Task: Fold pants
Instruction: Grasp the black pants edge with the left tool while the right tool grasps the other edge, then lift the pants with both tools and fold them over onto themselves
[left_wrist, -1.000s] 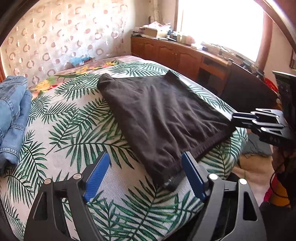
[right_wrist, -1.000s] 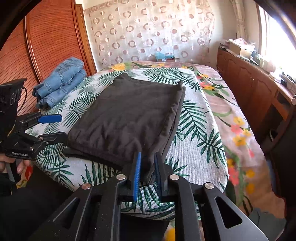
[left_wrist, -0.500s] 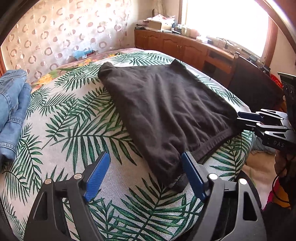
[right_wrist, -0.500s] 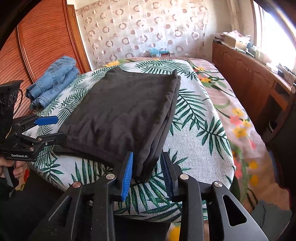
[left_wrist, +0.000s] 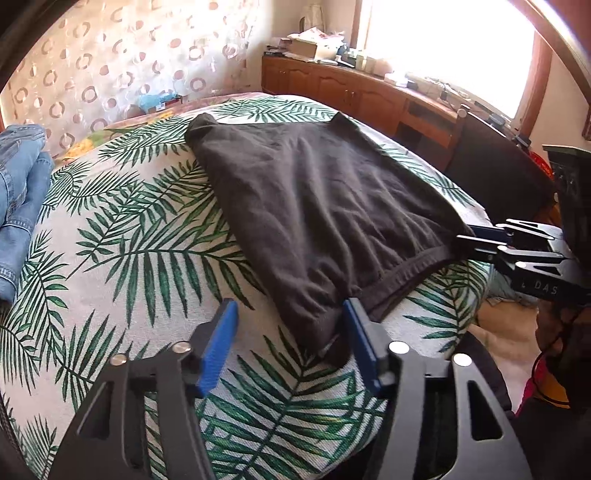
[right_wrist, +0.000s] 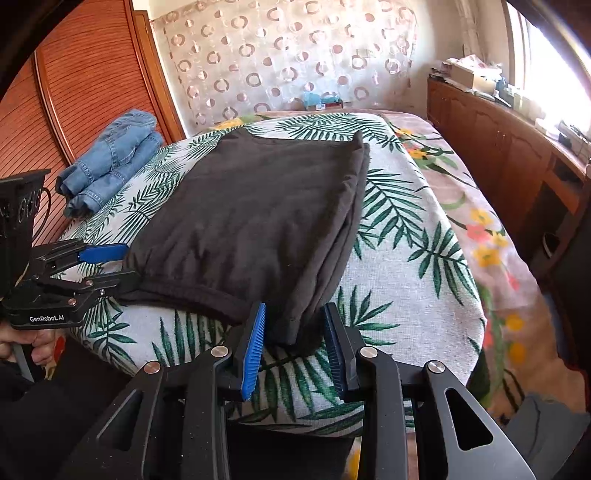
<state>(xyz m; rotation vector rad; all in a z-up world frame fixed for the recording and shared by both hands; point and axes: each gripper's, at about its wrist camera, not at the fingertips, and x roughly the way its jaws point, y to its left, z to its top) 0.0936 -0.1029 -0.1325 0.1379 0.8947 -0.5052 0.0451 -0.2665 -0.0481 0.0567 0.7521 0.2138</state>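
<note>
The black pants lie folded flat on the palm-leaf bedspread, also seen in the right wrist view. My left gripper is open, its jaws around the near left corner of the pants. My right gripper is open, its jaws on either side of the near right corner. Each gripper shows in the other's view: the right one at the pants' far corner, the left one at the waistband edge.
Folded blue jeans lie at the far left of the bed. A wooden cabinet with clutter runs along the right under the window. A wooden wardrobe stands on the left. The bed's near edge drops just below the grippers.
My right gripper was shut on the pants' corner and has opened, letting the cloth go. My left gripper stayed open and moved closer to its corner.
</note>
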